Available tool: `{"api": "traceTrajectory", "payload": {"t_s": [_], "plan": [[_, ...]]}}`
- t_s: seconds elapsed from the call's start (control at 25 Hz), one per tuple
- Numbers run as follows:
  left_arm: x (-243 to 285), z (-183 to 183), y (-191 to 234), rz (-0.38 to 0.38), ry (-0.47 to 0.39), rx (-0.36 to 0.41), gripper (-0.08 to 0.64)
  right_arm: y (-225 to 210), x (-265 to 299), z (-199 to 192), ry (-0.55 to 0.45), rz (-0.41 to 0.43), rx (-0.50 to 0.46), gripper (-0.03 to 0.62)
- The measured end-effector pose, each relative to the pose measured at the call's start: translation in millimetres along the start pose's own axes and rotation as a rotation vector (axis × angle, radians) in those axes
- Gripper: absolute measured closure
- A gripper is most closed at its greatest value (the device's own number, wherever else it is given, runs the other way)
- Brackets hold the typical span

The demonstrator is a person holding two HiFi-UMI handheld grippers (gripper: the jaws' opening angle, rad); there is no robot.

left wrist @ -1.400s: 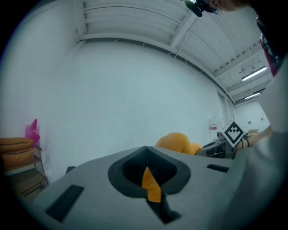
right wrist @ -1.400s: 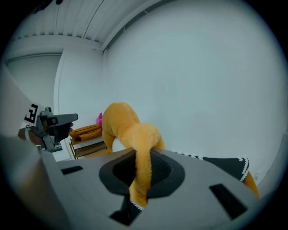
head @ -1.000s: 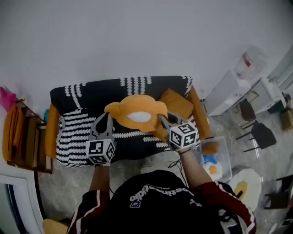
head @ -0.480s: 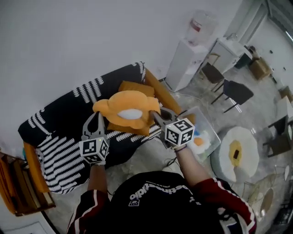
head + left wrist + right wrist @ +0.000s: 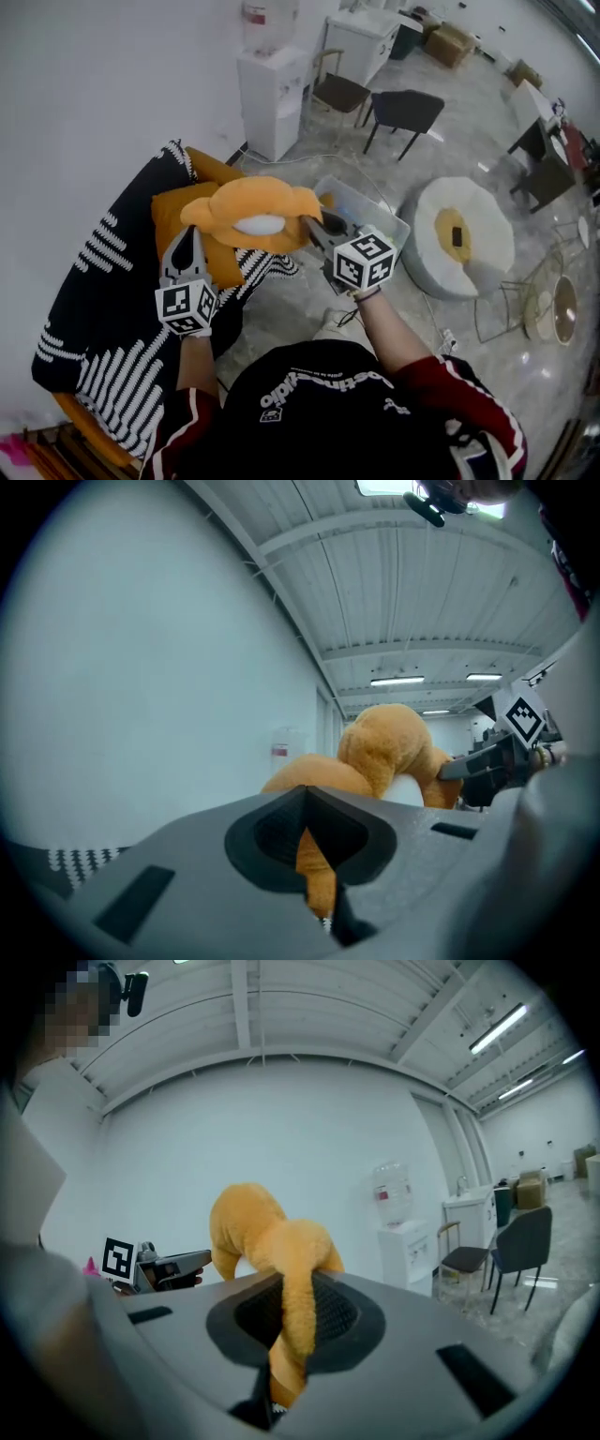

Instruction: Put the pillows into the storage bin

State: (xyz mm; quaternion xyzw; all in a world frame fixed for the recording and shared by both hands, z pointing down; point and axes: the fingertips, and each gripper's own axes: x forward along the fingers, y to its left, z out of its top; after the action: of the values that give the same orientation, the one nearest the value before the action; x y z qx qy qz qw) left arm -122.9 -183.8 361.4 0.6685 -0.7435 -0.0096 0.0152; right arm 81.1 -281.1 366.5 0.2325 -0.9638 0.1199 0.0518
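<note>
Right now both sets of fingers are clamped on thin pinches of plush. The left gripper point(image 5: 192, 246) has its fingers fully together on a fold at one end of the orange pillow point(image 5: 253, 208), and the right gripper point(image 5: 317, 228) nips a dangling flap at the other end.

You hold the pillow in the air between them, above the edge of the sofa point(image 5: 103, 281), with its right end close to the clear storage bin point(image 5: 392, 223) on the floor. A second orange pillow point(image 5: 172, 214) lies on the sofa behind it.

Your grip is the weak point: each hold is only a tuft of soft fabric, so a quick swing could pull one free and drop that end outside the bin. The stretched pillow may also catch on the rim.

Its long axis runs gripper to gripper, across your body and roughly level, with the white patch turned toward you.
</note>
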Motion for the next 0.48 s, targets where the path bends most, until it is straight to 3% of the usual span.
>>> {"api": "traceTrajectory", "payload": {"t_s": [0.28, 0.48], "plan": [[96.8, -11.3, -143.8, -0.202, 0.048, 0.064, 0.557, -140.9, -95.2, -11.2, -0.024, -0.195, 0.057, 0.558], [151.8, -35.6, -220.5, -0.282, 0.086, 0.083, 0.557, -236.0, -150.7, -39.2, 0.005, -0.316, 0.094, 0.558]]}}
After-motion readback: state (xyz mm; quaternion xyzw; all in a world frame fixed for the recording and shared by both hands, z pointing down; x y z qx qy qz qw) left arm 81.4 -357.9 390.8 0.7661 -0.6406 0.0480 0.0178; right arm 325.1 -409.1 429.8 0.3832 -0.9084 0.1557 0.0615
